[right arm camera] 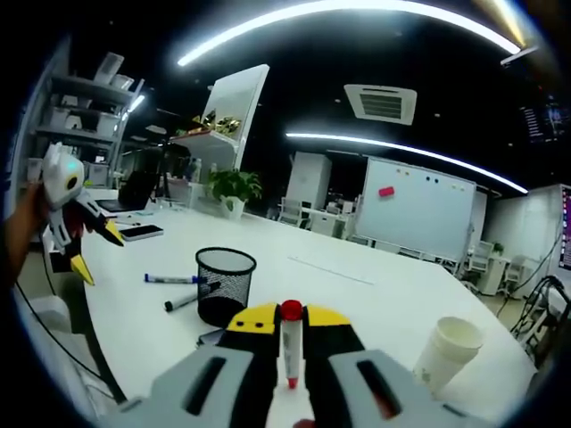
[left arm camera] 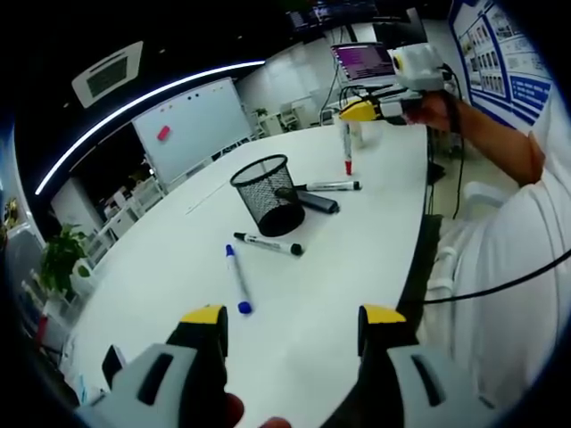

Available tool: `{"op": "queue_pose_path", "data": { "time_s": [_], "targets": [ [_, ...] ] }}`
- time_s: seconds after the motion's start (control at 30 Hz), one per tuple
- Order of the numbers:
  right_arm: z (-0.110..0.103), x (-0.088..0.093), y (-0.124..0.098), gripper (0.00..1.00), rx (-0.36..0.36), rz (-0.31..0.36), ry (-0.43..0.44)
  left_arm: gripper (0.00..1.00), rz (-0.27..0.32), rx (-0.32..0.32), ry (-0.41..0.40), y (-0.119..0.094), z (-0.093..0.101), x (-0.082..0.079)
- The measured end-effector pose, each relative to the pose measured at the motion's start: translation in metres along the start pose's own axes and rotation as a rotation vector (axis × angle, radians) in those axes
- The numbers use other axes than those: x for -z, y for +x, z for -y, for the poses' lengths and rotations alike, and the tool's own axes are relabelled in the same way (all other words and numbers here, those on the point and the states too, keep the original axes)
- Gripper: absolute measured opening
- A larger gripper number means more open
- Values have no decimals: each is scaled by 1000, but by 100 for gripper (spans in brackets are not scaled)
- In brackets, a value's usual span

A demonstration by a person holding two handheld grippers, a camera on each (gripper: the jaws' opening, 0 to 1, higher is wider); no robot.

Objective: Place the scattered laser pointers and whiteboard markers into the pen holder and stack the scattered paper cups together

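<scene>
Fingers of my right gripper [right arm camera: 290,343] clamp a red marker [right arm camera: 290,343] upright above the desk [right arm camera: 375,285]; the left gripper [left arm camera: 293,328] hangs released. I judge the drop-in step is next: carry it over the holder [right arm camera: 224,283], just ahead, and release. Cup [right arm camera: 449,352] stands right; blue marker [left arm camera: 237,281] lies near my left fingers.

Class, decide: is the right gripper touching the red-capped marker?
Touching. The right gripper view shows the right gripper shut on the red-capped marker, both jaws pressing its barrel.
</scene>
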State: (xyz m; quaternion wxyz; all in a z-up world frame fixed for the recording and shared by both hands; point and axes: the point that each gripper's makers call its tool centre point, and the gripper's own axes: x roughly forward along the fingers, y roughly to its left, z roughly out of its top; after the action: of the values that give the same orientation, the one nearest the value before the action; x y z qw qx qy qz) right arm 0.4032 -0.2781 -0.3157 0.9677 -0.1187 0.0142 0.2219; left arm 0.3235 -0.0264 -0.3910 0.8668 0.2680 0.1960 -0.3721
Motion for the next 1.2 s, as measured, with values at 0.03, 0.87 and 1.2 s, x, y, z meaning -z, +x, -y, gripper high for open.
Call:
{"op": "queue_pose_path", "data": {
  "time_s": [0.03,0.87,1.2],
  "targets": [
    [0,0,0,10,0,0,0,59,0,-1,0,0,0,0],
    [3,-13,9,10,2,10,5,59,-2,6,-1,1,0,3],
    [2,-17,14,10,-2,15,4,59,-1,8,-3,2,4,2]
  ]
}}
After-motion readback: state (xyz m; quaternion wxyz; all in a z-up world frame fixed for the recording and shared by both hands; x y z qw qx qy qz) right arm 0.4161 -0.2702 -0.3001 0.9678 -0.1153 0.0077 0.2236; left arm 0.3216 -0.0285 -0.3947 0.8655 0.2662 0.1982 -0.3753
